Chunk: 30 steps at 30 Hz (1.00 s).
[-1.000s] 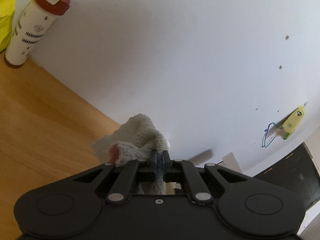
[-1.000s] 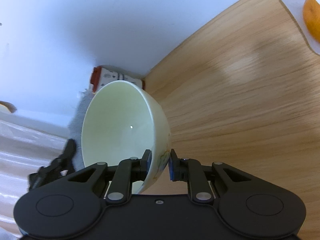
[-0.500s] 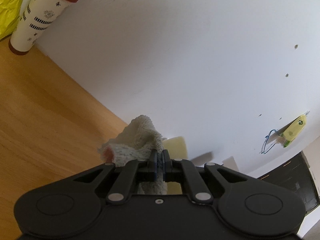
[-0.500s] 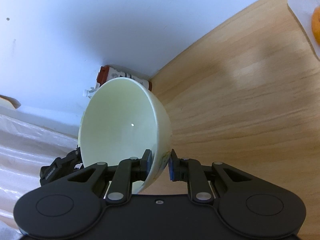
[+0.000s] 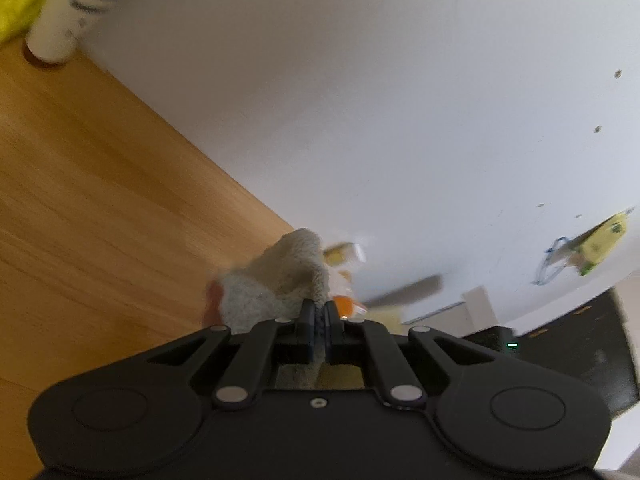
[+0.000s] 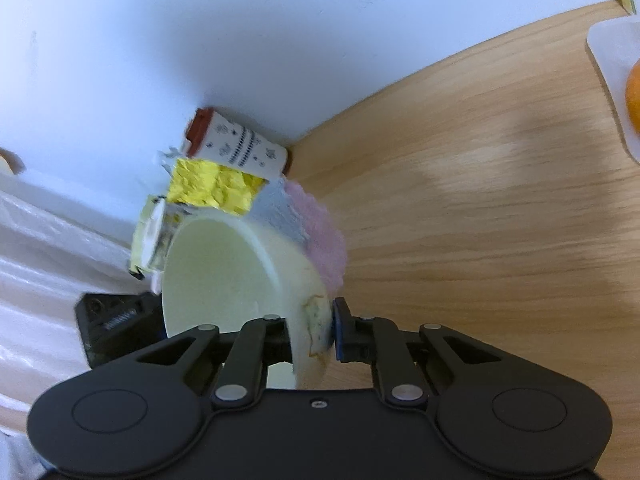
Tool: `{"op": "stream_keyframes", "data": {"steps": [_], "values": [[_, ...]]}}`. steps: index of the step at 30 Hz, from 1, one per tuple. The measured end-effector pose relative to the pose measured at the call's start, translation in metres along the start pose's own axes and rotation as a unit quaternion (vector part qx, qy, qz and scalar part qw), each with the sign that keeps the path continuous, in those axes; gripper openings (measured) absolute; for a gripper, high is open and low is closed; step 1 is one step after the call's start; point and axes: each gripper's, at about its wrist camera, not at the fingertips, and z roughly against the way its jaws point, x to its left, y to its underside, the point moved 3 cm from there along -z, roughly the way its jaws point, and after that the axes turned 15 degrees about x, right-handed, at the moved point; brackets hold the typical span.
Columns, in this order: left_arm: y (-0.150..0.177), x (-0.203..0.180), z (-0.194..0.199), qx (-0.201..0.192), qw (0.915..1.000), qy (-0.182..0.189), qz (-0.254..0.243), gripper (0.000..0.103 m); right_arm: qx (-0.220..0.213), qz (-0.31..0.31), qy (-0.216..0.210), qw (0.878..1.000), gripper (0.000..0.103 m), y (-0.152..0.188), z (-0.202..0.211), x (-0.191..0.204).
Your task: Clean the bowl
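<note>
1. While the right gripper (image 6: 310,330) clamps the pale cream ceramic bowl (image 6: 224,276) by its rim, tilted above the wooden table (image 6: 480,220), wiping seems underway.
2. The left gripper (image 5: 319,318) pinches the fluffy grey-white cloth (image 5: 280,284); next it should rub the bowl's inside.

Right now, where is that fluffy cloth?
The cloth is pinched in the left gripper, raised over the wooden table. In the right wrist view it shows just behind the bowl.

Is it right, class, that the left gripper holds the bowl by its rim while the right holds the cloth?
No, the sides are swapped. The right wrist view shows the right gripper holding the bowl by its rim; the left gripper holds the cloth.
</note>
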Motion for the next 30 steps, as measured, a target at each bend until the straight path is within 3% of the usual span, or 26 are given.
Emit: {"op": "stream_keyframes", "data": {"steps": [3, 6, 15, 19, 24, 27, 30], "values": [[0.005, -0.008, -0.011, 0.025, 0.9994, -0.024, -0.008, 0.004, 0.046, -0.014, 0.017, 0.999, 0.015, 0.057, 0.062, 0.042], [0.005, -0.012, -0.008, 0.021, 0.9994, -0.019, -0.022, 0.004, 0.067, -0.023, 0.023, 0.997, 0.015, 0.110, 0.137, 0.085], [0.008, -0.005, 0.005, 0.043, 0.9990, 0.015, 0.002, 0.004, 0.049, -0.050, 0.016, 0.997, 0.016, 0.056, 0.052, 0.041], [0.010, -0.002, 0.007, 0.048, 0.9984, 0.026, 0.016, 0.004, 0.043, -0.052, 0.005, 0.998, 0.016, 0.058, 0.040, 0.026], [0.013, 0.006, -0.001, 0.043, 0.9977, 0.031, 0.041, 0.004, 0.033, -0.049, -0.027, 0.998, 0.016, 0.022, -0.027, 0.005], [0.016, 0.011, -0.003, 0.045, 0.9973, 0.034, 0.048, 0.004, 0.036, -0.048, -0.025, 0.998, 0.016, 0.016, -0.033, 0.007], [0.016, 0.015, -0.012, 0.053, 0.9969, 0.031, 0.048, 0.004, 0.038, -0.047, -0.023, 0.998, 0.017, 0.028, -0.003, 0.021]]}}
